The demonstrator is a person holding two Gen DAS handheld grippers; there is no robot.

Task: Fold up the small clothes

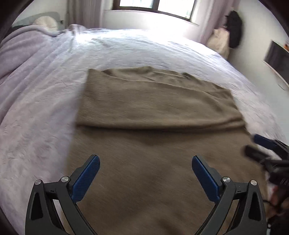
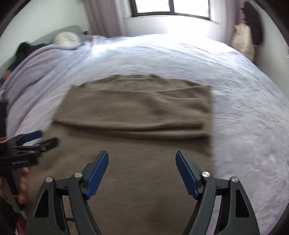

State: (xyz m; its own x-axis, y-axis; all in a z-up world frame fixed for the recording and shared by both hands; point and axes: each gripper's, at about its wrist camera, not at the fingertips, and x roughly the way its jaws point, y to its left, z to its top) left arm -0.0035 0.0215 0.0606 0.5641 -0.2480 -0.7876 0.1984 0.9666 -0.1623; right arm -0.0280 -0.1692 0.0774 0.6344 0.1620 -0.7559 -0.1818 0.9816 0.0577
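Blue-padded jaws of the left gripper [image 1: 146,163] stand wide apart with nothing between them, held over the near part of the sweater [image 1: 155,130]. Brown knit fills the space below and ahead of both pads. Likewise the right gripper [image 2: 142,159] has its jaws spread and bare, above the sweater's near part, toward its right edge.

On the bed [image 2: 243,108] the sweater lies flat, its near part a single smooth layer. Farther from the jaws, a folded layer lies across it, ending in a straight edge that runs side to side; on the right of that layer a ribbed cuff [image 2: 182,119] shows. The collar sits at the sweater's far edge.

Each gripper shows in the other's view, at the sweater's side edges, both blurred. Left of the sweater a lilac blanket [image 1: 27,59] is bunched, with a pillow [image 2: 66,38] beyond it. Past the sweater's far edge is a window [image 2: 171,7].
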